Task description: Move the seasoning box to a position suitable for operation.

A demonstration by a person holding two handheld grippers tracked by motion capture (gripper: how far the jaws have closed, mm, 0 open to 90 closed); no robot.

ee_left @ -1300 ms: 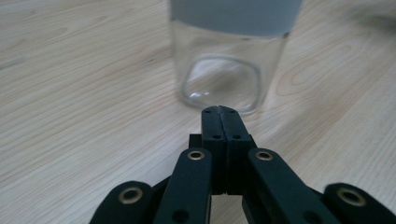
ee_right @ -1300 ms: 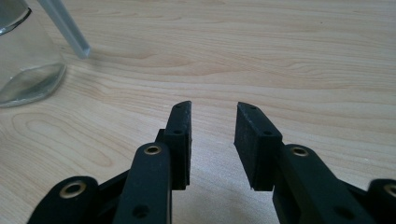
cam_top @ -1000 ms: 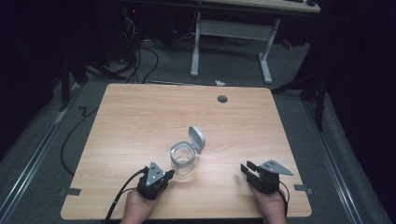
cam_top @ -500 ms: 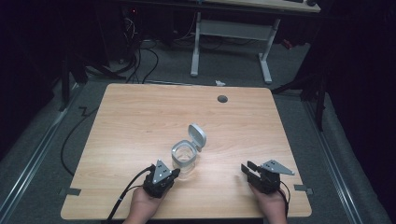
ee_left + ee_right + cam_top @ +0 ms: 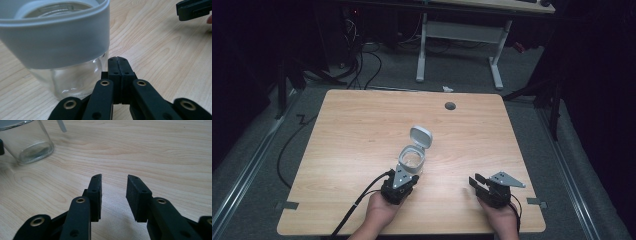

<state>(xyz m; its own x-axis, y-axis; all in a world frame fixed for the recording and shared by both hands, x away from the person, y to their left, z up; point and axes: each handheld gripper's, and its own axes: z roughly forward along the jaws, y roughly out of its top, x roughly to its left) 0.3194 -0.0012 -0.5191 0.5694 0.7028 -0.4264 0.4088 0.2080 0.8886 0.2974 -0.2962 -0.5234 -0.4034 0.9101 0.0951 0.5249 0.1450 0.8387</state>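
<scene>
A clear glass jar (image 5: 412, 161) with a grey collar and a flipped-up grey lid (image 5: 420, 136) stands upright near the table's front middle. In the left gripper view the jar (image 5: 62, 50) looms just left of my jaws. My left gripper (image 5: 404, 176) is shut with nothing between its fingers, its tips right beside the jar's base (image 5: 117, 59). My right gripper (image 5: 476, 181) rests near the front right of the table, open and holding nothing (image 5: 114, 182). The jar (image 5: 27, 141) shows at the upper left of the right gripper view, well apart from those jaws.
The wooden table (image 5: 362, 130) has a round cable hole (image 5: 450, 106) near its far edge. Black cables (image 5: 357, 202) trail off the front left. A white desk frame (image 5: 459, 45) stands on the floor beyond the table.
My left gripper has slid forward and to the right, up against the jar's base. The right gripper and the jar have stayed where they were.
</scene>
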